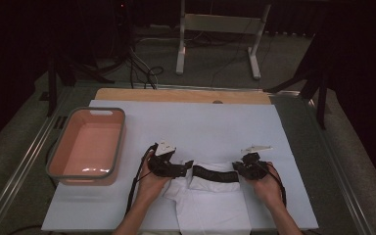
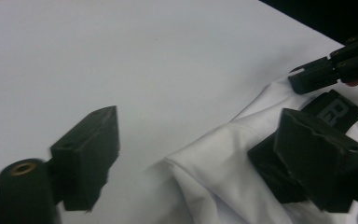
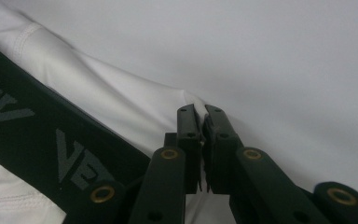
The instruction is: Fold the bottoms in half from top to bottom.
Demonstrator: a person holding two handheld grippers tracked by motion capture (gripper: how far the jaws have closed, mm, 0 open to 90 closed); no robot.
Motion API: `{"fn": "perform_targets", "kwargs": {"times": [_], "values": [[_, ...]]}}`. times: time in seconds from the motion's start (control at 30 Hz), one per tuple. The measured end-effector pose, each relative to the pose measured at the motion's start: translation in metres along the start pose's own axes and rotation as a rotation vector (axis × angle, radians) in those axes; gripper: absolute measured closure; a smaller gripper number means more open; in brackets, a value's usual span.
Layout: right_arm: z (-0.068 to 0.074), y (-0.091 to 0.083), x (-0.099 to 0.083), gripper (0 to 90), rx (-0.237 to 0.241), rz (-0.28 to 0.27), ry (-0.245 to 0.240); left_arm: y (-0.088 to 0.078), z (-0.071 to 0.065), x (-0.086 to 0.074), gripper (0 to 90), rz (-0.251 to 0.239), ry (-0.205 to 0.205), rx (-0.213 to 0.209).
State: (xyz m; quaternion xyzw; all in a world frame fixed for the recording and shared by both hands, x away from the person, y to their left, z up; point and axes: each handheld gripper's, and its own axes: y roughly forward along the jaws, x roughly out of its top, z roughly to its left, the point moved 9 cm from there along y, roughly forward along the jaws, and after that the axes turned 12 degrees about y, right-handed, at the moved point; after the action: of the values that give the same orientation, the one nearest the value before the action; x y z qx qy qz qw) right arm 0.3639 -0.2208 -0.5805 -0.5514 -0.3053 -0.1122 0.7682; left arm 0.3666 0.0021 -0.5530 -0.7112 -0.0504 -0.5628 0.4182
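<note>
A white garment (image 1: 210,200) with a black lettered waistband (image 1: 215,174) lies crumpled at the table's front middle. My left gripper (image 1: 188,165) sits at the waistband's left end. In the left gripper view its jaws stand wide apart (image 2: 200,158), one over the bare sheet and one over the white fabric (image 2: 223,168), pressing on nothing. My right gripper (image 1: 236,166) is at the waistband's right end. In the right gripper view its jaws are together (image 3: 203,114), pinching the garment's white edge (image 3: 107,88) beside the waistband (image 3: 51,140). The right gripper's tips (image 2: 335,65) show far off in the left gripper view.
A pink basin with a grey rim (image 1: 120,142) stands on the left of the white sheet (image 1: 200,122). A wooden board edge (image 1: 176,95) runs along the back. Beyond the table are a metal stand (image 1: 215,29) and cables on the floor.
</note>
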Motion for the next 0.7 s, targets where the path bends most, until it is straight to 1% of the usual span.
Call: {"fn": "perform_targets", "kwargs": {"times": [0.1,0.13,0.2,0.27,0.33,0.4,0.47,0.53,0.57,0.6,0.7], "values": [[-0.002,0.000,-0.001,85.8,0.000,0.005,0.011,0.005,-0.001,-0.005,16.2,0.053,-0.019,-0.004],[-0.003,0.000,-0.001,85.9,0.000,0.002,0.015,0.006,-0.002,-0.007,16.8,0.064,-0.030,-0.008],[-0.003,-0.001,0.000,85.9,0.002,-0.004,0.007,0.009,-0.002,-0.009,19.9,0.078,-0.043,-0.011],[-0.003,-0.001,0.000,85.8,0.000,-0.006,0.007,0.011,-0.002,-0.010,22.1,0.096,-0.049,-0.019],[-0.002,-0.002,0.000,85.7,0.001,-0.007,0.008,0.014,-0.003,-0.012,26.0,0.108,-0.064,-0.037],[-0.003,-0.002,0.000,85.7,0.002,-0.009,0.001,0.016,-0.003,-0.015,32.4,0.119,-0.066,-0.049],[-0.003,-0.002,0.000,85.7,0.001,-0.010,-0.002,0.019,-0.004,-0.017,37.9,0.126,-0.084,-0.064],[-0.002,-0.002,0.000,85.7,0.003,-0.010,-0.002,0.021,-0.004,-0.019,42.8,0.144,-0.089,-0.075],[-0.002,-0.002,0.000,85.7,0.003,-0.010,-0.002,0.021,-0.004,-0.019,46.0,0.144,-0.089,-0.075],[-0.002,-0.003,0.000,85.6,0.005,-0.009,-0.001,0.022,-0.006,-0.020,48.2,0.152,-0.090,-0.089],[-0.002,-0.003,0.000,85.5,0.004,-0.012,-0.004,0.025,-0.008,-0.022,49.3,0.167,-0.103,-0.105]]}}
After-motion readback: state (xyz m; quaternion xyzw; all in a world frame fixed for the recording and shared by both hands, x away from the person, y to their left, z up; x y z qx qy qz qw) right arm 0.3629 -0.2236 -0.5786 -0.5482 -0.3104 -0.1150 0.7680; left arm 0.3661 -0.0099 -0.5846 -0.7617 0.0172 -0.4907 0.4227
